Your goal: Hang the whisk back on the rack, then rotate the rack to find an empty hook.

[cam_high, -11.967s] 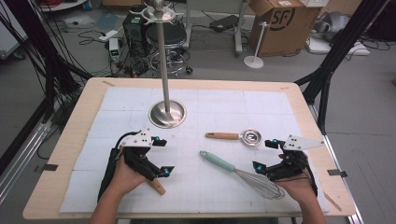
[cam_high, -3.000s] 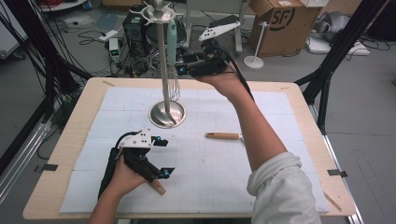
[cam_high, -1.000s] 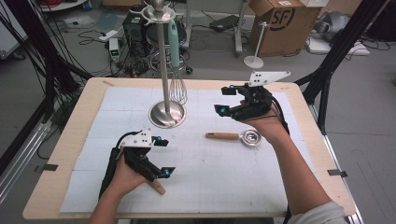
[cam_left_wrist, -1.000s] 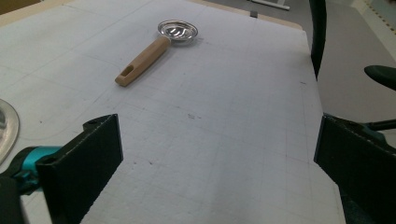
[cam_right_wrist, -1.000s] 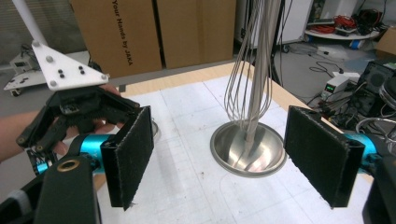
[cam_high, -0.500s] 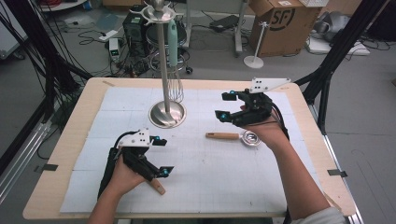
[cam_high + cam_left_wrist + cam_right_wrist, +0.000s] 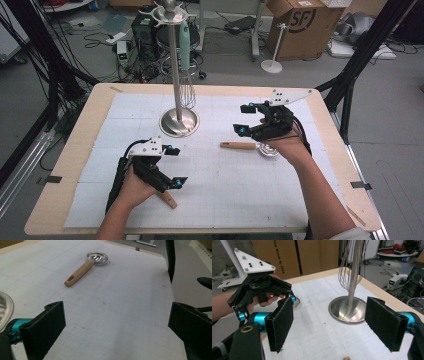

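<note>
Black jaws of the left gripper (image 7: 172, 167) stand wide apart with nothing between them, low over the white mat (image 7: 215, 200); a wooden stick (image 7: 167, 199) pokes out just beside the person's hand. Ahead of those jaws, well apart, lies the wooden-handled strainer (image 7: 86, 266). A whisk (image 7: 186, 75) hangs on the steel stand (image 7: 178, 120). Farther right, the right gripper (image 7: 245, 119) hovers with its jaws wide and empty, the strainer (image 7: 250, 146) just below and beside them, the stand's base beyond the gap.
</note>
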